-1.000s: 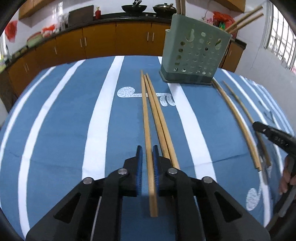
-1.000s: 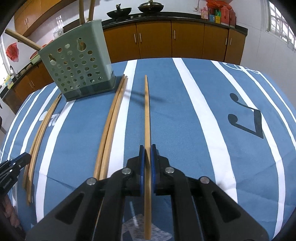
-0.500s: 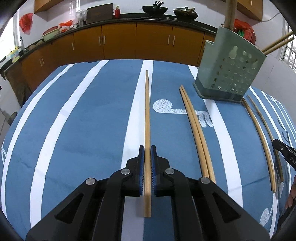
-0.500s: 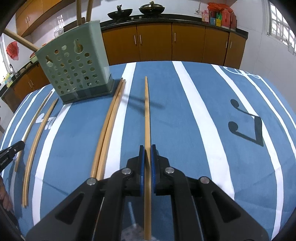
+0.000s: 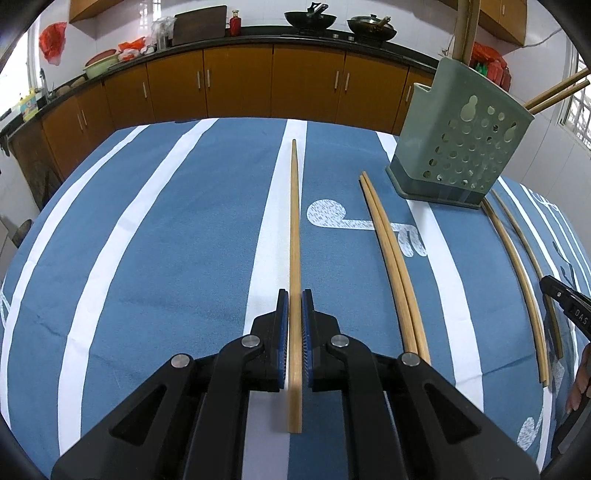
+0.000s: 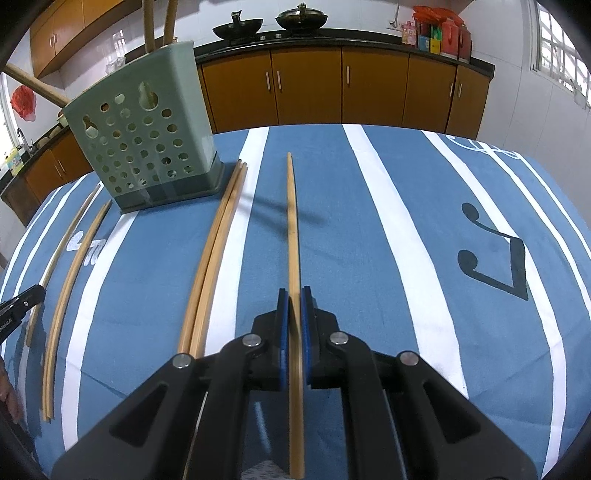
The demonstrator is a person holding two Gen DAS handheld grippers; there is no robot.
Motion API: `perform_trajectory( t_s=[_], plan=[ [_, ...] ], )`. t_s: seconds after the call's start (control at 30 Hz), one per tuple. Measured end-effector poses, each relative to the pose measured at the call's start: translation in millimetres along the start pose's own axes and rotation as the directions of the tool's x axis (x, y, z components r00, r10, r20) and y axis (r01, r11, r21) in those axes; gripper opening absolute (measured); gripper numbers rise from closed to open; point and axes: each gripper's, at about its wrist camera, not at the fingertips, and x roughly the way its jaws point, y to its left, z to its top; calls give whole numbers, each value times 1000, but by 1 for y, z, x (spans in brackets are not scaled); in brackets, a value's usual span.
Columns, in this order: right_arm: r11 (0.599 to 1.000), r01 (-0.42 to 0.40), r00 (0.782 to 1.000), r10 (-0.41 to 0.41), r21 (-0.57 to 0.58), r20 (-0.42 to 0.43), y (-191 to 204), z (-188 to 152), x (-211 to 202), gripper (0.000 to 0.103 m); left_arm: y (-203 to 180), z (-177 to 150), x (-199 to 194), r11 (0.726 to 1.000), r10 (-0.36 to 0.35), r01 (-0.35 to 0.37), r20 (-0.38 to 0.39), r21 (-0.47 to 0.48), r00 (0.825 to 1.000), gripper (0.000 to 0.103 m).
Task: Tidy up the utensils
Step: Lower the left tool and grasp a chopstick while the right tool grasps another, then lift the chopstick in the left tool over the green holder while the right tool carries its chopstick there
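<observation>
1. Two claws: the left claw (image 5: 294, 308) and the right claw (image 6: 294, 306), each clamped on one chopstick (image 5: 294, 258) (image 6: 293, 236).
2. Four more chopsticks lie on the counter (image 5: 166, 240): one touching pair (image 5: 391, 258) and one spread pair (image 5: 517, 266).
3. One green perforated utensil holder (image 5: 461, 147), with four wooden handles rising from it.
4. Two woks (image 5: 310, 18) on the stove.

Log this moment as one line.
left gripper: shut on chopstick | right gripper: shut on chopstick | holder: upright on table | loose pair beside holder
</observation>
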Motion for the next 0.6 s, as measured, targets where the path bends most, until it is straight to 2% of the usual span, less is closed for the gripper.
perform_trajectory(
  t_s=[0.6],
  plan=[
    [1000, 0, 1000, 0, -1, 0, 0, 0, 0, 8, -1, 0, 0, 1000, 4, -4, 0, 5, 1000, 8]
  ],
)
